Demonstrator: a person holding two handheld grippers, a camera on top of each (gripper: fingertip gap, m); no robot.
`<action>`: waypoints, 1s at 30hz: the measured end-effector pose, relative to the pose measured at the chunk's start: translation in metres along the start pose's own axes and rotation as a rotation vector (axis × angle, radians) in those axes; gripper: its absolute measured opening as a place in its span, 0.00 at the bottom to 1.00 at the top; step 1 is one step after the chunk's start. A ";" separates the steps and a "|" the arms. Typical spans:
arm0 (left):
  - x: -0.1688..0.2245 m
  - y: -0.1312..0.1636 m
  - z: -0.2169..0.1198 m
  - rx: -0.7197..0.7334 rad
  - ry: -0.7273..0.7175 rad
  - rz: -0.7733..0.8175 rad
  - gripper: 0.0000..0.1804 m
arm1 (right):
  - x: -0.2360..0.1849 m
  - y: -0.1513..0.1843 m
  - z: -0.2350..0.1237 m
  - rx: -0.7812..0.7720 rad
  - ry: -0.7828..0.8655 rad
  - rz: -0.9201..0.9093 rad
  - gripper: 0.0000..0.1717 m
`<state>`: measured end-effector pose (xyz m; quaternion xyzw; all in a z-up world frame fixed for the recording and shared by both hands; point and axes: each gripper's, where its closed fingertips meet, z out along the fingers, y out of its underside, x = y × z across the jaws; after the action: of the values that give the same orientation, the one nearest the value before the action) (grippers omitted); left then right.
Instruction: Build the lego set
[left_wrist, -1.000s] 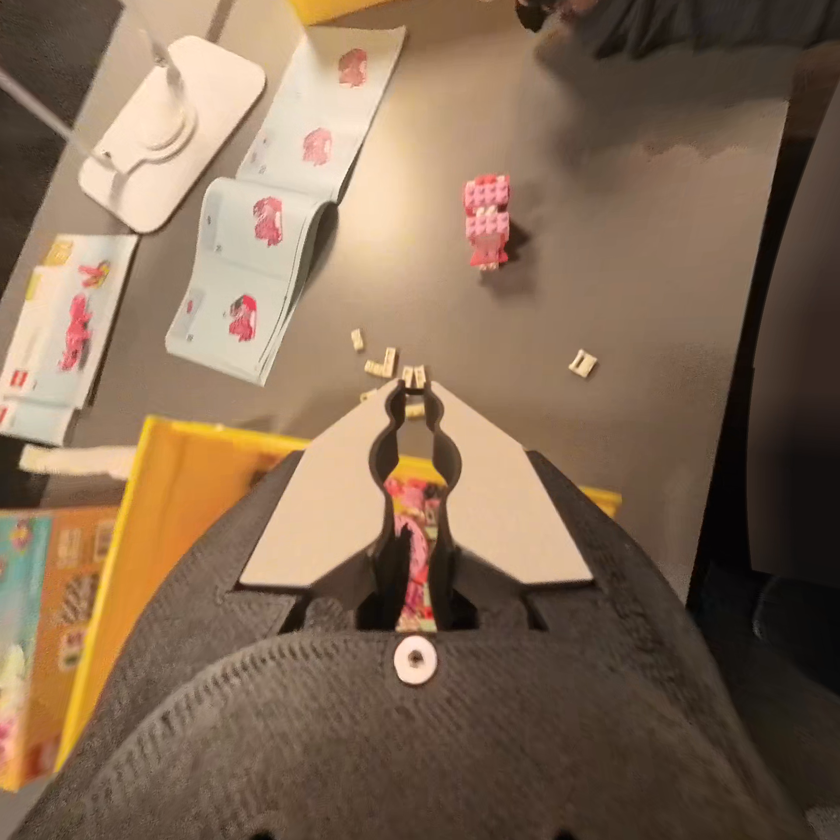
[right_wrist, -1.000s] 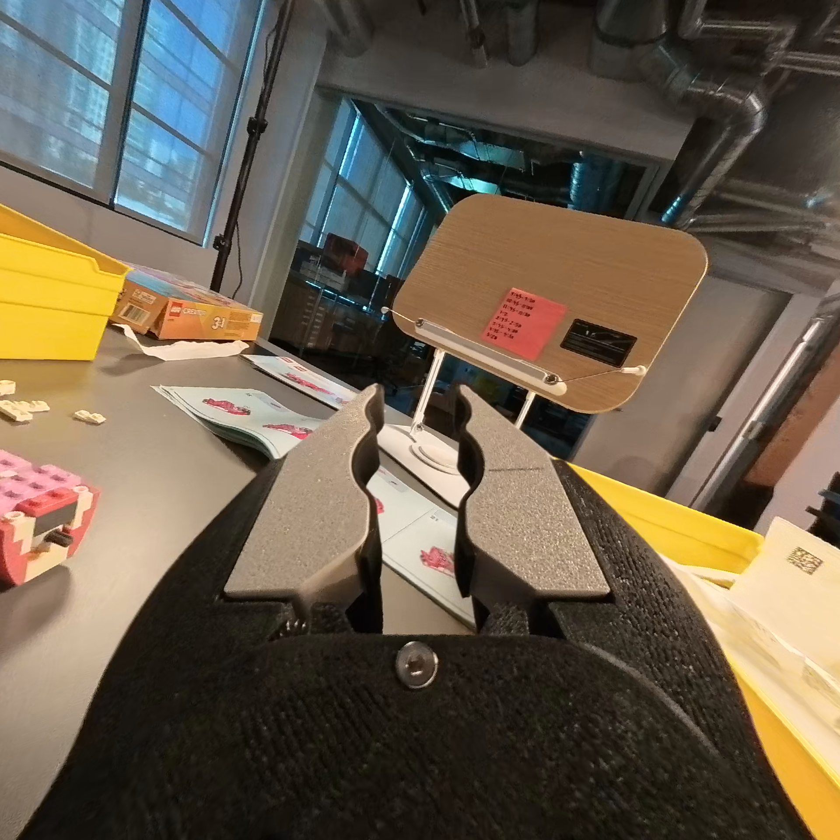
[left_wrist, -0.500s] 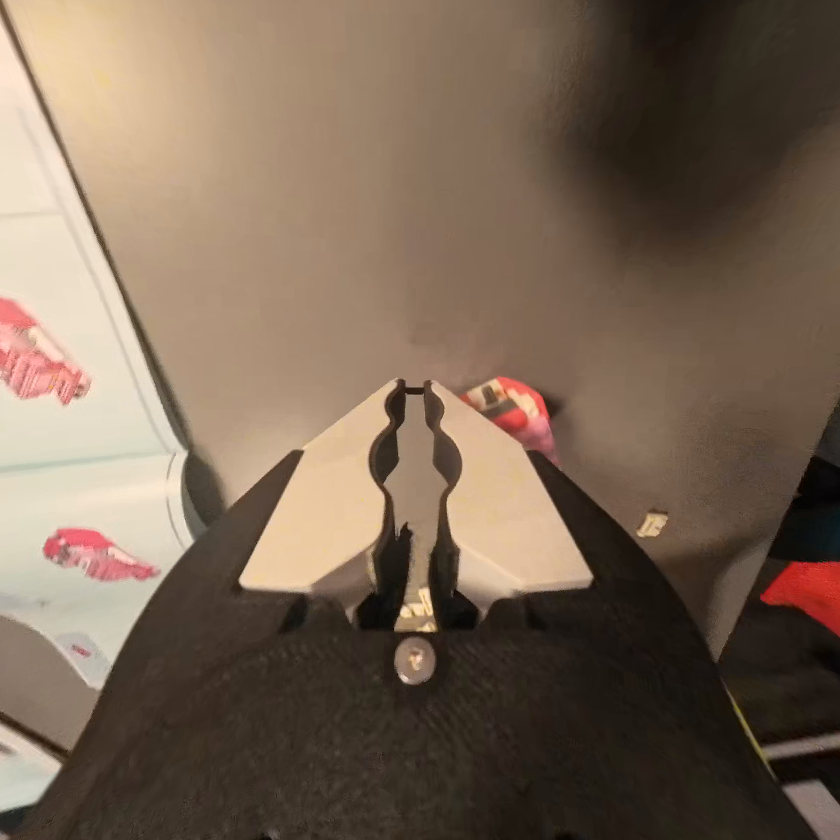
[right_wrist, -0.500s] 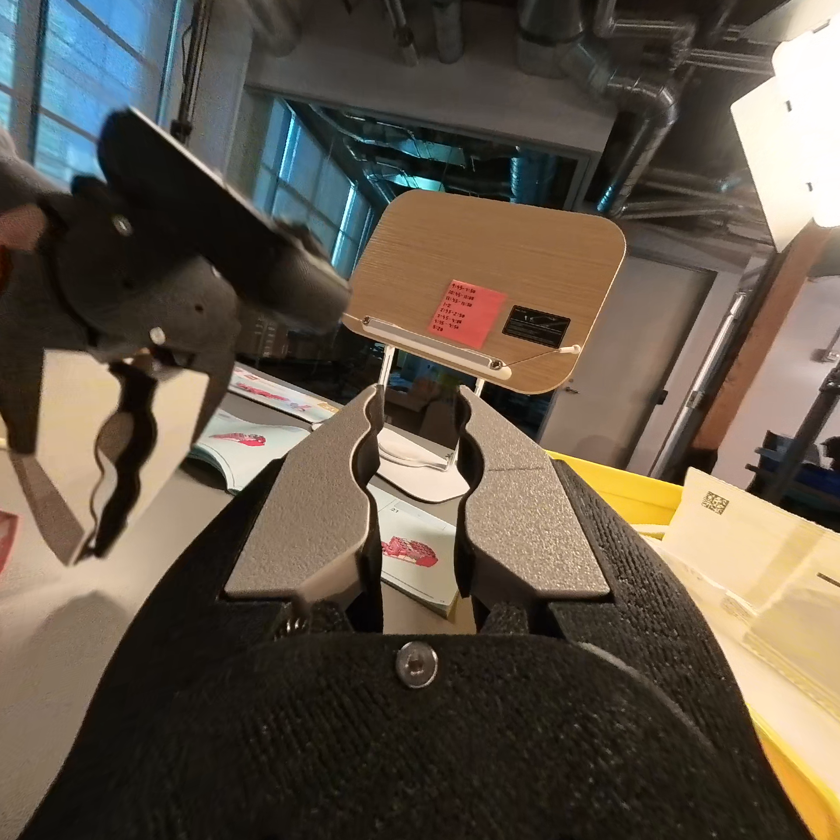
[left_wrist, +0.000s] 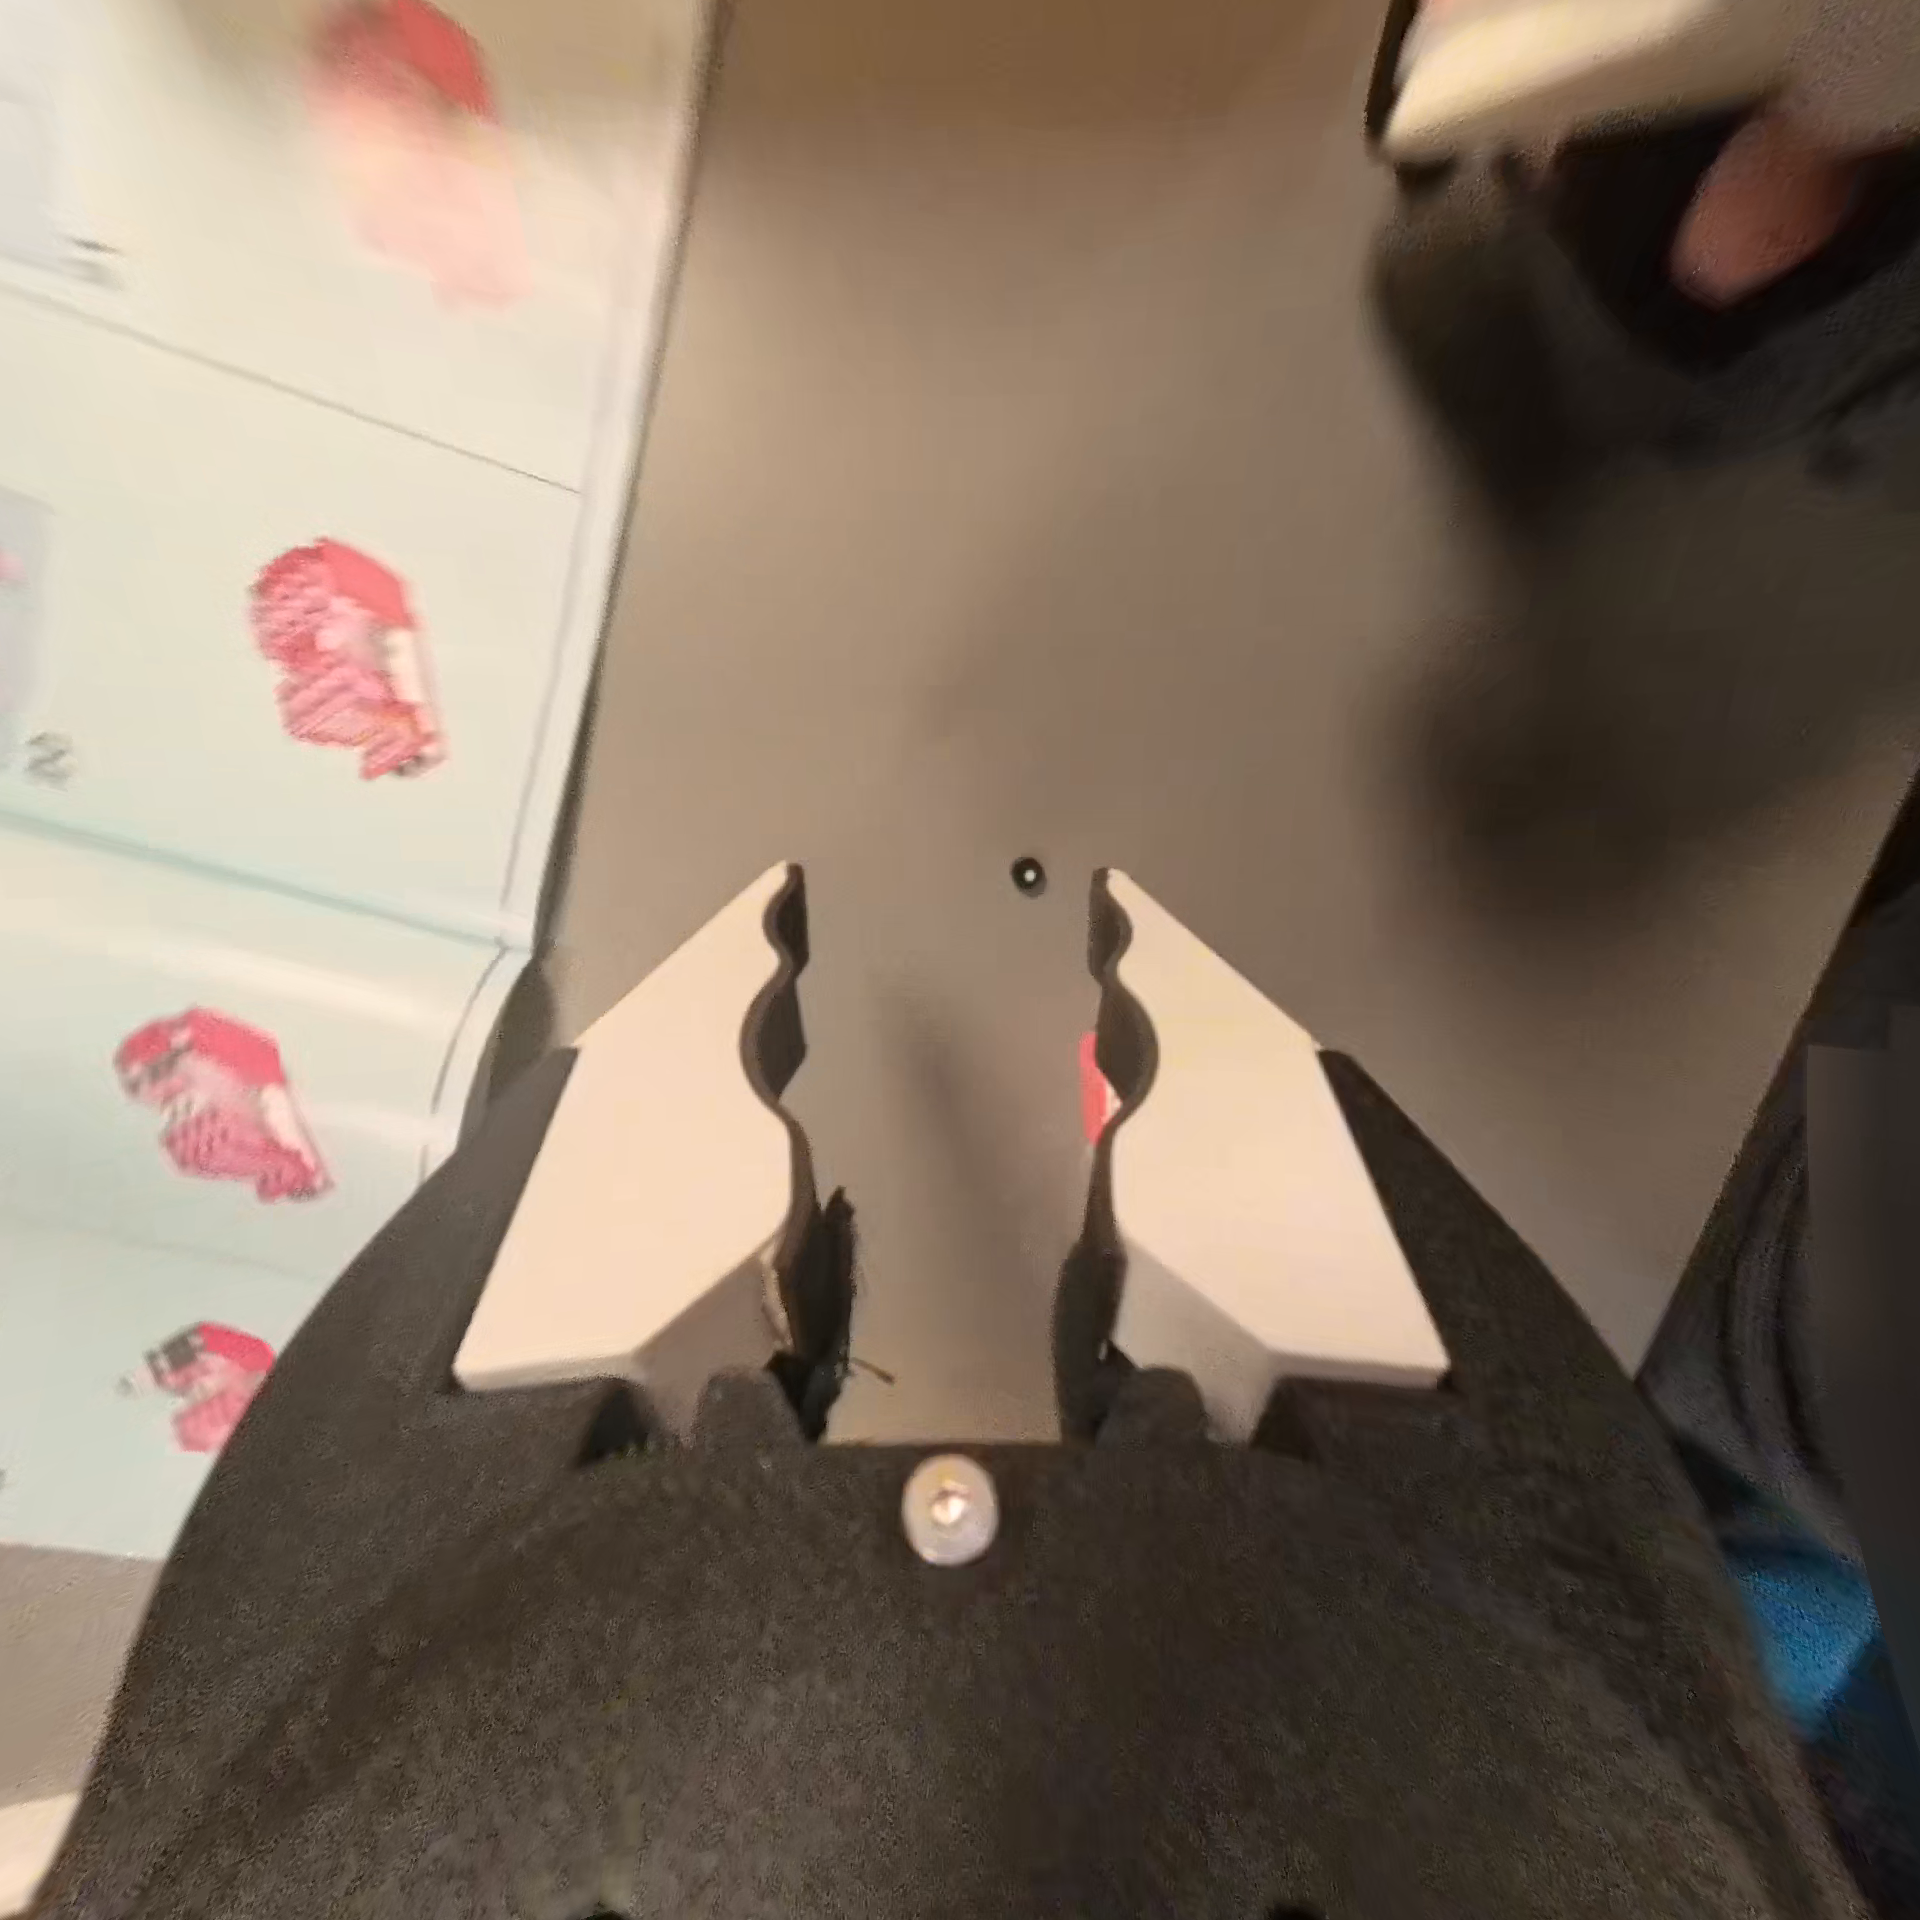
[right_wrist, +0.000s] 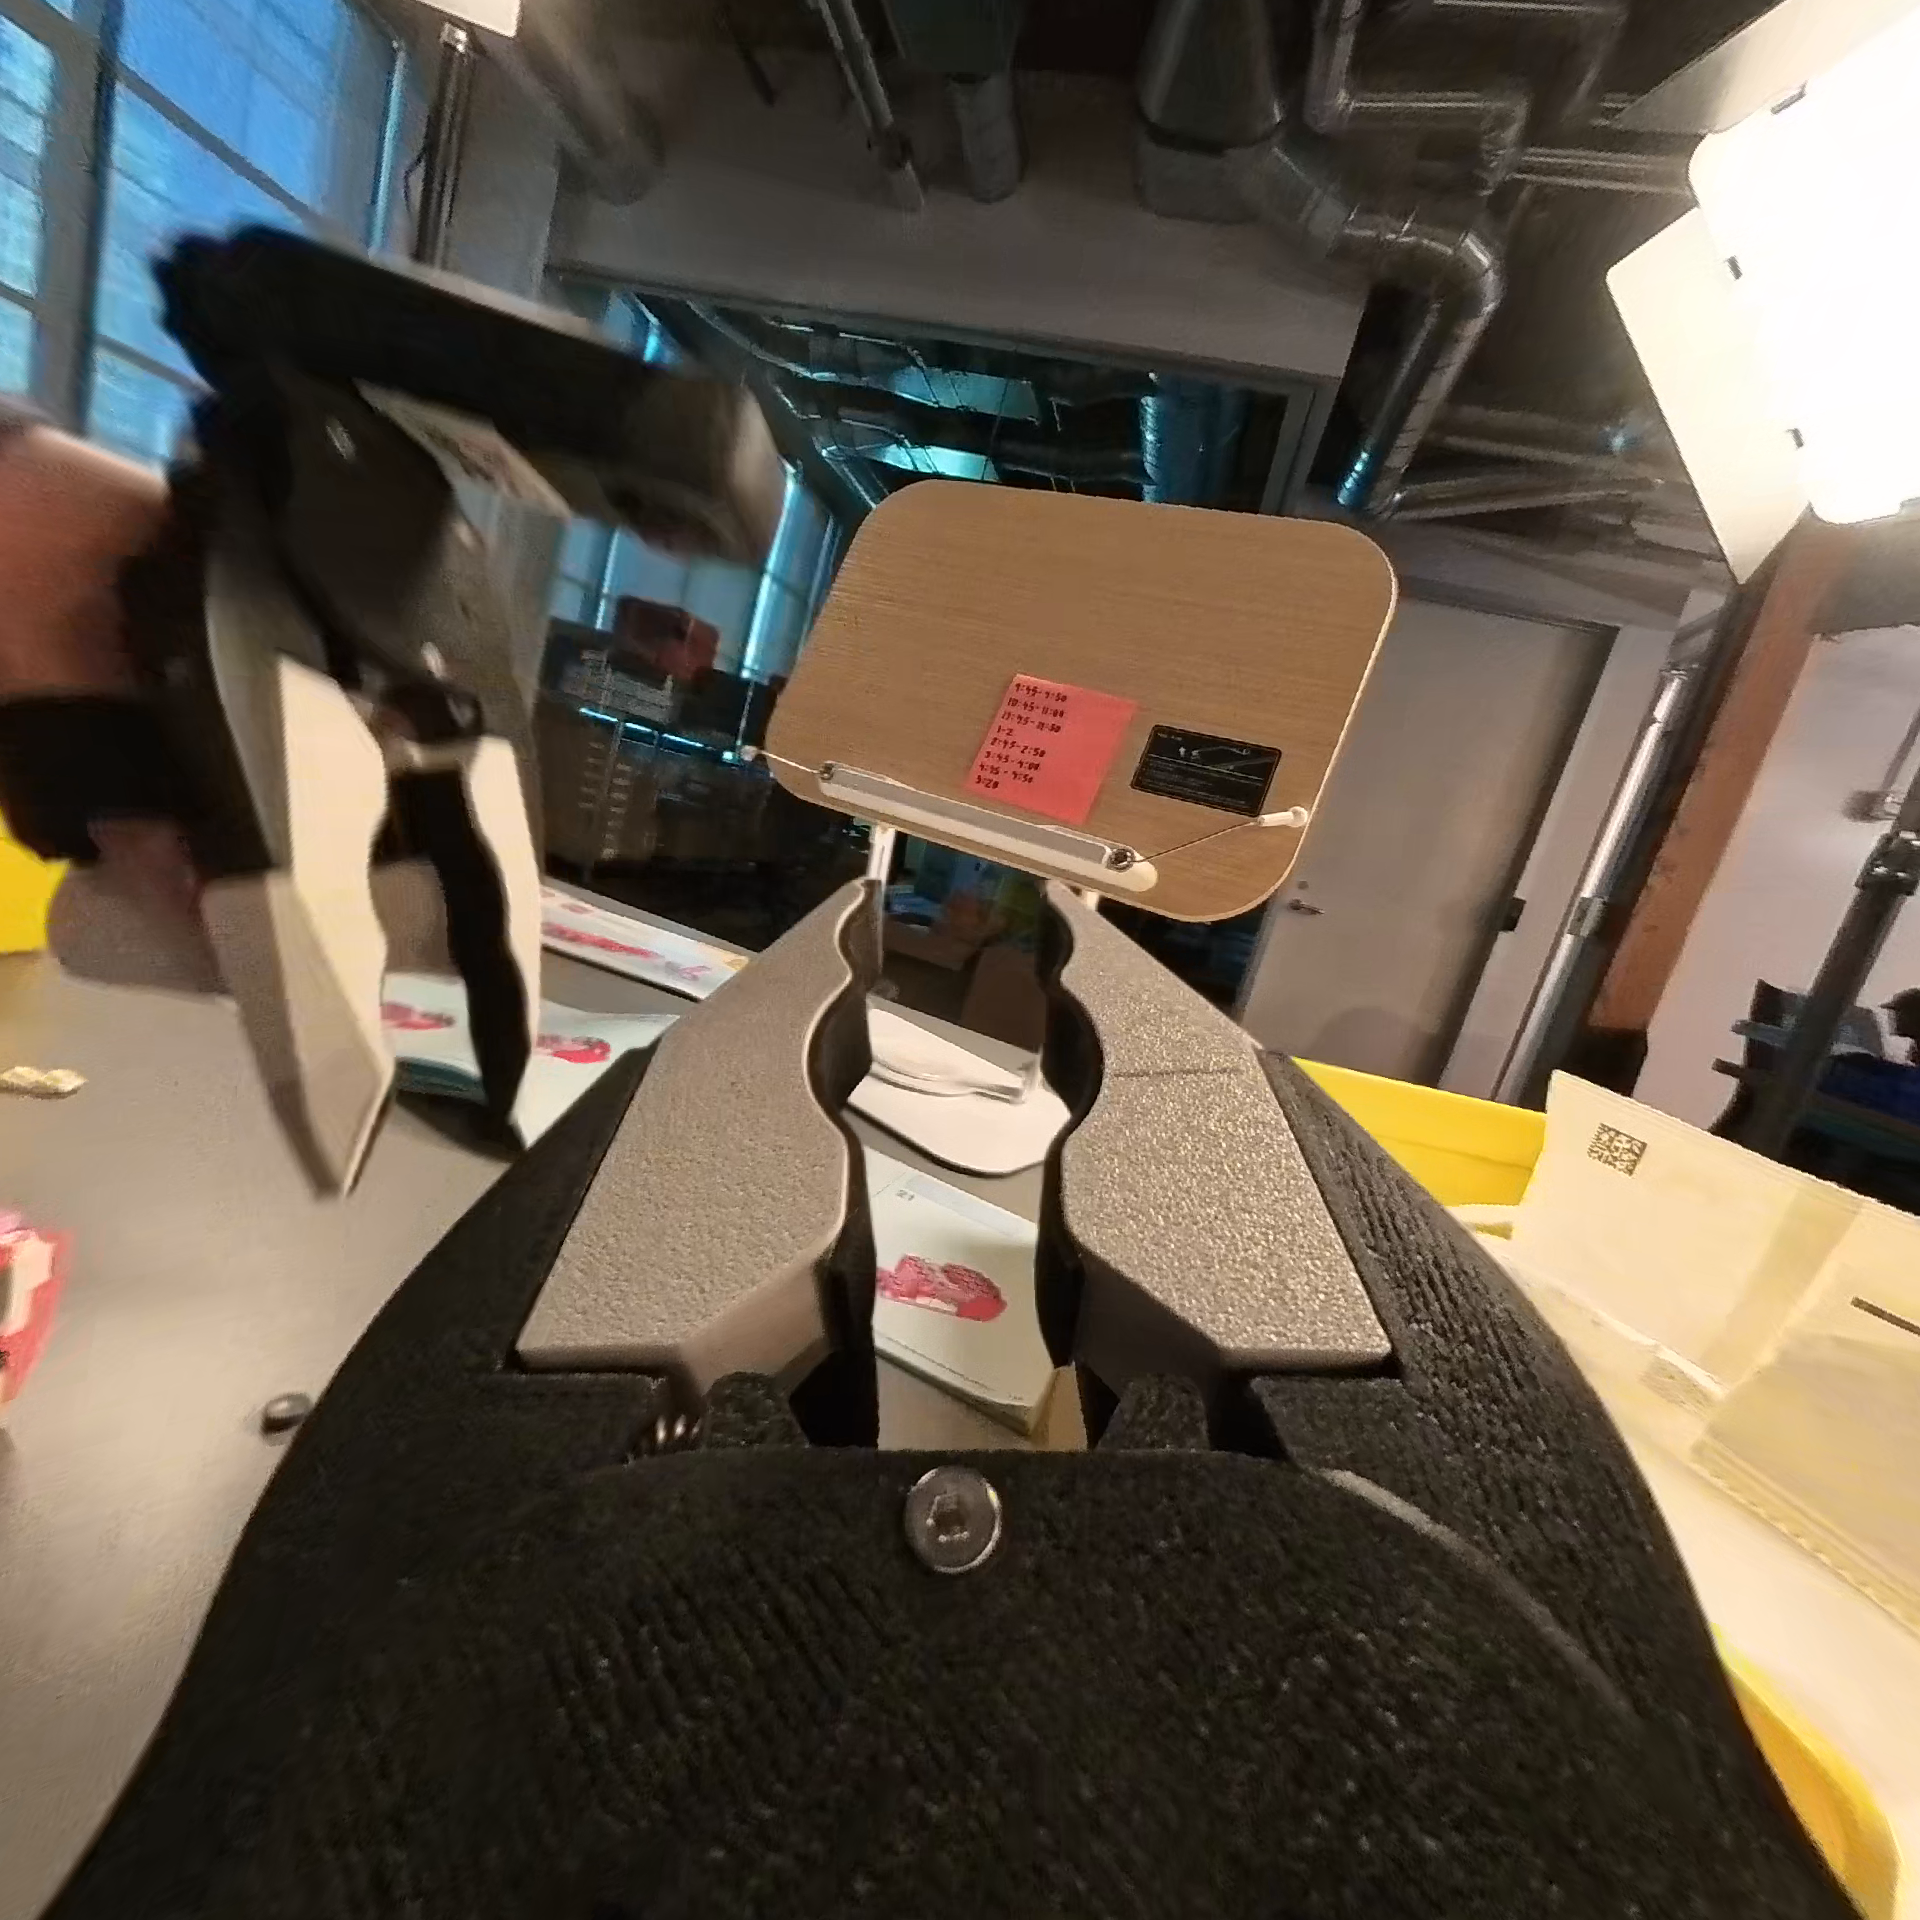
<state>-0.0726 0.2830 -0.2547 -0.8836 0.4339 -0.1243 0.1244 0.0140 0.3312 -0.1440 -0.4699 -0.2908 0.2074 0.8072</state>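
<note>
Here the left gripper (left_wrist: 945, 883) points down at a dark grey table (left_wrist: 987, 468) with its pale fingers (left_wrist: 665, 1101) spread wide and only bare tabletop between them. Just past the tips, nearer the right-hand finger and touching neither, lies a tiny round black piece (left_wrist: 1028, 874) with a pale dot at its centre, flat on the table. A sliver of red (left_wrist: 1093, 1086) shows at the inner edge of the right-hand finger; what it belongs to cannot be told. To the left lies an open instruction booklet (left_wrist: 260, 935), pale blue-green pages printed with pictures of a red and pink brick model. At upper right, blurred, are the right gripper's dark body and a fingertip of the person's hand (left_wrist: 1756, 197).

The right gripper (right_wrist: 951, 914) is held low over the table, its textured grey fingers (right_wrist: 717, 1153) partly apart with nothing between them. Beyond its tips stands a wooden book stand (right_wrist: 1081, 665) on a white base, bearing a pink sticky note (right_wrist: 1044, 748) and a small black label. In this view the left gripper (right_wrist: 416, 1081) hangs tips-down at left, jaws apart. Below it, at the left edge, sits part of a pink and red brick model (right_wrist: 26, 1299), and a small black round piece (right_wrist: 283, 1408) lies on the table nearby. A yellow bin (right_wrist: 1455, 1122) holding clear bags lies at right.
</note>
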 end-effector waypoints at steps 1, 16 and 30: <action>0.002 -0.004 -0.011 0.093 -0.013 -0.048 0.30 | -0.004 0.000 0.000 -0.003 -0.022 -0.004 0.16; 0.060 0.049 -0.009 0.639 -0.114 0.004 0.49 | -0.034 0.040 0.009 -0.192 -0.255 0.066 0.16; 0.053 0.070 0.009 0.607 -0.048 -0.155 0.33 | -0.065 0.039 0.003 -0.189 -0.380 -0.063 0.06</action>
<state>-0.0895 0.2007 -0.2803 -0.8392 0.3054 -0.2362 0.3831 -0.0391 0.3116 -0.1948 -0.4866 -0.4703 0.2387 0.6965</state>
